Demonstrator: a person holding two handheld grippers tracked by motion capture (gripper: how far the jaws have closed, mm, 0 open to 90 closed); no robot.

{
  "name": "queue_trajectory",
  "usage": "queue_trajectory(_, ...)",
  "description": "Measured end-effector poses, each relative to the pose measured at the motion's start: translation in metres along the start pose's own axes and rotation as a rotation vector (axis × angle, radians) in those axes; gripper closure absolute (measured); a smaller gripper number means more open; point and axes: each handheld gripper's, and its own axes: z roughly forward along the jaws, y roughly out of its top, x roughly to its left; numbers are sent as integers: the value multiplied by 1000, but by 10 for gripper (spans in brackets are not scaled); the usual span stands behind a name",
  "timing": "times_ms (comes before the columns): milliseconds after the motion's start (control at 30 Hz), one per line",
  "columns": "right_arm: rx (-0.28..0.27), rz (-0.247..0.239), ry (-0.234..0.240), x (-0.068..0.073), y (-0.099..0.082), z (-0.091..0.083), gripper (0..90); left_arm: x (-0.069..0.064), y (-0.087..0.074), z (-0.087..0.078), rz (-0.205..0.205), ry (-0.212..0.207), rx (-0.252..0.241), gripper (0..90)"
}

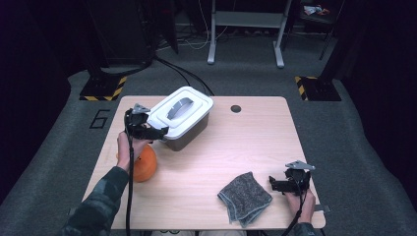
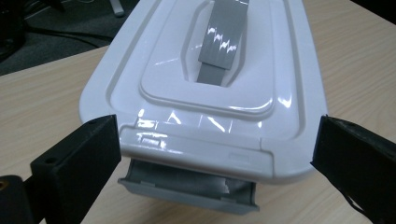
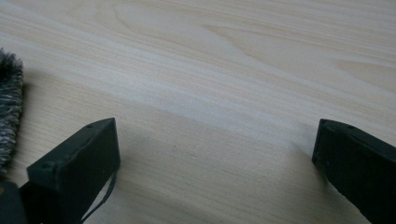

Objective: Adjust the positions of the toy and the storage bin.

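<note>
Lining up on the box latch

Your left gripper fingers gape at the white-lidded box, centre-left; clamp that grey latch next. Right gripper idles open.

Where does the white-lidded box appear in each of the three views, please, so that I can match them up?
High view: the white-lidded box stands upper left of centre on the table, just right of the left gripper.
Left gripper view: the box lies ahead of the open jaws, near end towards the camera.
Right gripper view: bare table and a grey cloth instead.
Shared landmark: the light wood tabletop.
</note>
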Motion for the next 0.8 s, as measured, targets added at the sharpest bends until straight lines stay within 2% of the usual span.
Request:
queue_trajectory(33, 0, 0, 0, 0, 0, 0, 0, -1, 2, 3, 0, -2, 6, 13)
queue_trajectory(100, 0, -1, 0, 0, 0, 0, 0, -3, 7, 9, 31, 3, 25, 32)
queue_trajectory(167, 0, -1, 1, 0, 0, 0, 0, -4, 12, 15, 46, -15, 47, 50)
queue_trajectory(333, 0, -1, 1, 0, 0, 0, 0, -8, 24, 28, 45, -3, 22, 121)
queue_trajectory(500, 1, -2, 1, 0, 0, 0, 0, -5, 29, 37, 75, 6, 36, 277)
queue_trajectory(567, 0, -1, 2, 0, 0, 0, 0, -4, 30, 40, 86, 11, 24, 345)
queue_trajectory(600, 0, -2, 2, 0, 0, 0, 0, -4, 30, 42, 78, 7, 17, 385)
queue_trajectory(700, 0, -2, 2, 0, 0, 0, 0, -3, 29, 45, 97, -2, 30, 453)
queue_trajectory(733, 0, -2, 2, 0, 0, 0, 0, -4, 29, 46, 93, -10, 18, 532)
queue_trajectory(800, 0, -2, 2, 0, 0, 0, 0, -4, 29, 46, 105, -10, 20, 577)
